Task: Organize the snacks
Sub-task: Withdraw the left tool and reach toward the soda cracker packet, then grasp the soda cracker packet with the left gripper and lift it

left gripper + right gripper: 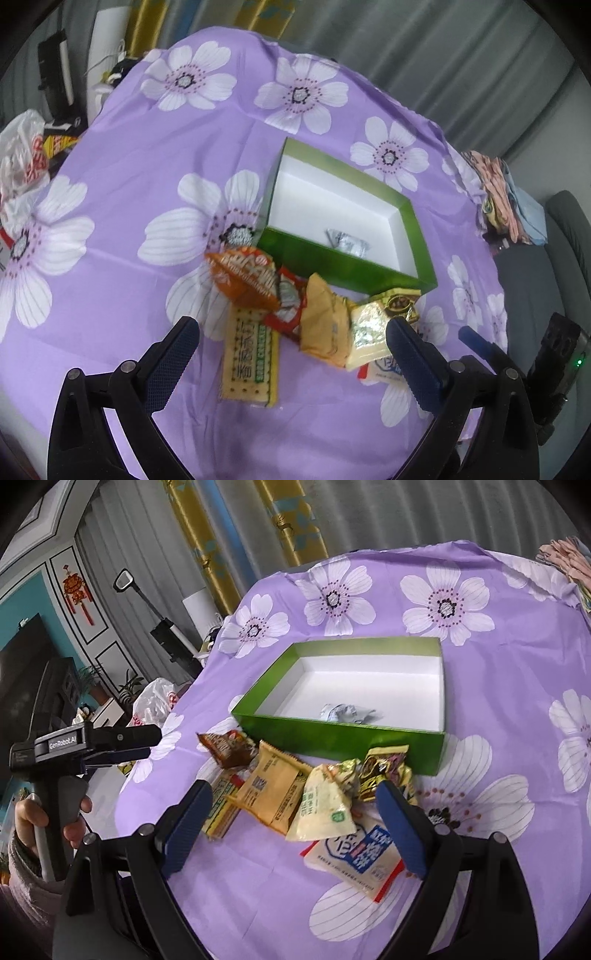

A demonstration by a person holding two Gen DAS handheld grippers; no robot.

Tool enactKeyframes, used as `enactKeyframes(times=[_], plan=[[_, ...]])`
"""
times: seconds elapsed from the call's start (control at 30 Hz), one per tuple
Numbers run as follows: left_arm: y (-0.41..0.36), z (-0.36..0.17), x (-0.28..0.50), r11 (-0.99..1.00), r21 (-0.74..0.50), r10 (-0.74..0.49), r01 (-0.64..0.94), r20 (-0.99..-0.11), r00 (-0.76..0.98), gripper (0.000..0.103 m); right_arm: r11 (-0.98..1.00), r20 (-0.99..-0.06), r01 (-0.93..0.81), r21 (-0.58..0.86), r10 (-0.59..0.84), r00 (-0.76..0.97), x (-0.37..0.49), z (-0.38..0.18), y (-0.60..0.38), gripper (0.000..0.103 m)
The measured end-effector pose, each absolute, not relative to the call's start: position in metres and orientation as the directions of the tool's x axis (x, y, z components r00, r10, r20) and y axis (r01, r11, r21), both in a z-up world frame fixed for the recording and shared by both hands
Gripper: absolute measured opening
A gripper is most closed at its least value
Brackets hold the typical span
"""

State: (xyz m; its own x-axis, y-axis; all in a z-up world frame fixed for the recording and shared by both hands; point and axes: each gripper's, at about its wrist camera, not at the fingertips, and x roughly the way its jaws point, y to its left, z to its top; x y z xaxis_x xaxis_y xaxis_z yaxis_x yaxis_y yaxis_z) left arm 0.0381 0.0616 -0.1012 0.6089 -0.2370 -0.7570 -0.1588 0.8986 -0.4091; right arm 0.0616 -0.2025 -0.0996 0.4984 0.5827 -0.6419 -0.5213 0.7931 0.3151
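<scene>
A green box [325, 258] [332, 734] with a white inside stands open on the purple flowered cloth. One silver-wrapped snack [347, 242] [345, 713] lies in it. A heap of snack packets lies in front of the box: an orange-brown packet [243, 278] [227, 747], a green-edged cracker pack [251, 360], a tan packet [325, 326] [275, 786], a gold packet [391, 306] [384, 771], a pale yellow triangular packet [325, 805] and a white-and-blue packet [358, 853]. My left gripper [291, 363] is open and empty over the heap. My right gripper [293, 829] is open and empty over it too.
The cloth-covered table [147, 177] drops off at left and right. A white plastic bag [22, 162] [155, 701] sits at the left edge. Folded fabrics [509, 199] lie at the right edge. The hand-held left gripper [74, 746] shows left of the table.
</scene>
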Motion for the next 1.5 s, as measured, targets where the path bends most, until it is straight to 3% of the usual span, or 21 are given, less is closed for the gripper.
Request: enactKeyframes(times=[0.47, 0.93, 1.13, 1.37, 1.5], plan=[[0.079, -0.151, 0.02, 0.891, -0.405, -0.239, -0.204, -0.801, 0.548, 0.1, 0.651, -0.701, -0.687, 0.323, 0.652, 0.288, 0.028, -0.148, -0.119, 0.089], [0.086, -0.185, 0.02, 0.889, -0.428, -0.284, -0.163, -0.794, 0.537, 0.097, 0.601, -0.751, -0.755, 0.263, 0.619, 0.231, 0.036, -0.185, -0.069, 0.081], [0.08, -0.193, 0.025, 0.894, -0.432, -0.313, -0.119, -0.791, 0.526, 0.084, 0.602, -0.769, -0.766, 0.224, 0.592, 0.241, 0.041, -0.192, -0.056, 0.075], [0.072, -0.196, 0.036, 0.902, -0.425, -0.329, -0.073, -0.788, 0.52, 0.052, 0.595, -0.785, -0.782, 0.185, 0.568, 0.246, 0.047, -0.199, -0.048, 0.068], [0.07, -0.2, 0.039, 0.899, -0.433, -0.342, -0.062, -0.784, 0.518, 0.049, 0.593, -0.789, -0.786, 0.176, 0.562, 0.248, 0.051, -0.2, -0.045, 0.063]])
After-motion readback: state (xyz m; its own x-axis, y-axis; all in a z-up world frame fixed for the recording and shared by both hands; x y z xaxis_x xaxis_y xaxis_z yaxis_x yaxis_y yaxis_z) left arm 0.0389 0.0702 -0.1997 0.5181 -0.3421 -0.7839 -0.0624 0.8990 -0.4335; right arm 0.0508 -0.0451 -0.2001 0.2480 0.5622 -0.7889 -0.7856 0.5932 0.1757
